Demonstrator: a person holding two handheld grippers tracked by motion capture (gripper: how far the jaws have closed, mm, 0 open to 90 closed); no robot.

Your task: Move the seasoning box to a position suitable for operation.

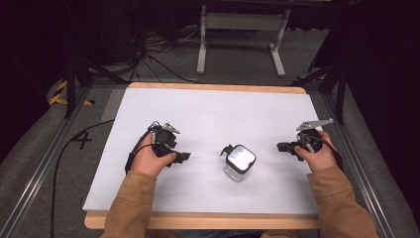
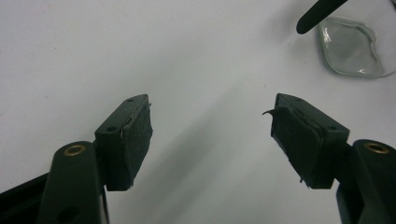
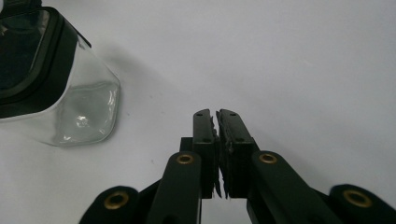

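High view: square clear glass jar with black-rimmed lid point(image 1: 238, 162) at table centre, left gripper point(image 1: 184, 156) at its 9 o'clock, right gripper point(image 1: 281, 147) at 3. Left gripper view: jaws wide, empty; jar at 1 o'clock. Right gripper view: jaws pressed together, empty; jar at 10 o'clock. Risk: smooth glass may slip or topple if nudged.

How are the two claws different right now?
The left claw is open, its two jaws spread wide apart, while the right claw is shut, its jaws pressed together. The left claw points right toward the glass jar; the right claw points left toward it. Both are black, held in a hand over the white table, and neither holds anything.
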